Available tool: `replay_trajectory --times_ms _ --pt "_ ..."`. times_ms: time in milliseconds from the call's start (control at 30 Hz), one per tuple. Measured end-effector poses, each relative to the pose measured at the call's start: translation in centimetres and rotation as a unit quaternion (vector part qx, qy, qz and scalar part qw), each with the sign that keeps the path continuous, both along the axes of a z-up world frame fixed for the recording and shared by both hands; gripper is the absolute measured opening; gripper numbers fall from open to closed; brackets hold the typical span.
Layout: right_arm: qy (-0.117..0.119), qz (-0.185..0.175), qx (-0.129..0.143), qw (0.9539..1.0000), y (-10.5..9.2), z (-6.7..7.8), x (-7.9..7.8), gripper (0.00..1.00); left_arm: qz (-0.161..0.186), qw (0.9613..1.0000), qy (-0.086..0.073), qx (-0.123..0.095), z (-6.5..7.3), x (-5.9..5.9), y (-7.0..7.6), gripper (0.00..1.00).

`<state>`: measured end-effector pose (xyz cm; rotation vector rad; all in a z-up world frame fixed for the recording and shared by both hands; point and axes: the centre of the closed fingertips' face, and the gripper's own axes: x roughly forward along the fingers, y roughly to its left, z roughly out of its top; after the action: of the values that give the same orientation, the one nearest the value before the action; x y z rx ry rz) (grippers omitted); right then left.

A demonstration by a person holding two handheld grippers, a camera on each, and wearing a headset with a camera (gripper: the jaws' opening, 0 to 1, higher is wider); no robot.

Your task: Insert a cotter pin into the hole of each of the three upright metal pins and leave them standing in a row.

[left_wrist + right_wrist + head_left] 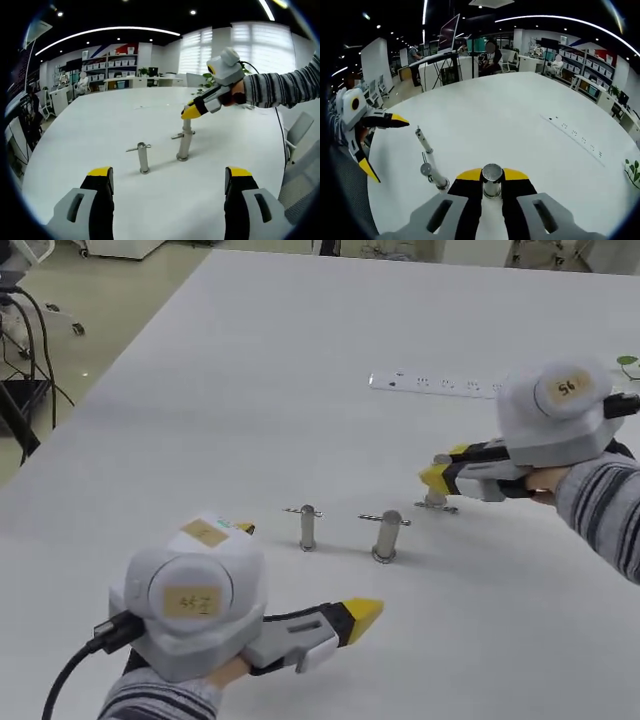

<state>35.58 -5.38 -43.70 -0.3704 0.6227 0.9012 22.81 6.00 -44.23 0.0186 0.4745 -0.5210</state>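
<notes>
Three metal pins point(386, 538) stand in a row at the lower middle of my head view. Bare white table point(250, 360) lies all round them, and its edge runs up the left of the frame. At lower left my left gripper point(305, 570) hangs wide open, holding nothing, near the left pin point(308, 530). That one and the middle pin point(386, 545) each carry a cotter pin point(303, 511) crosswise. At right, my right gripper point(437, 478) is clenched on the right pin point(491, 181). A power strip point(430, 383) lies at upper right, well apart.
</notes>
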Motion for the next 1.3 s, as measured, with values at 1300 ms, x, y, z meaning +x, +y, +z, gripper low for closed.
replay_trajectory --times_ms 1300 --pt "0.009 0.072 0.018 0.9972 1.4 -2.0 -11.5 0.09 -0.007 0.9995 -0.025 0.017 0.9 0.5 -0.1 0.90"
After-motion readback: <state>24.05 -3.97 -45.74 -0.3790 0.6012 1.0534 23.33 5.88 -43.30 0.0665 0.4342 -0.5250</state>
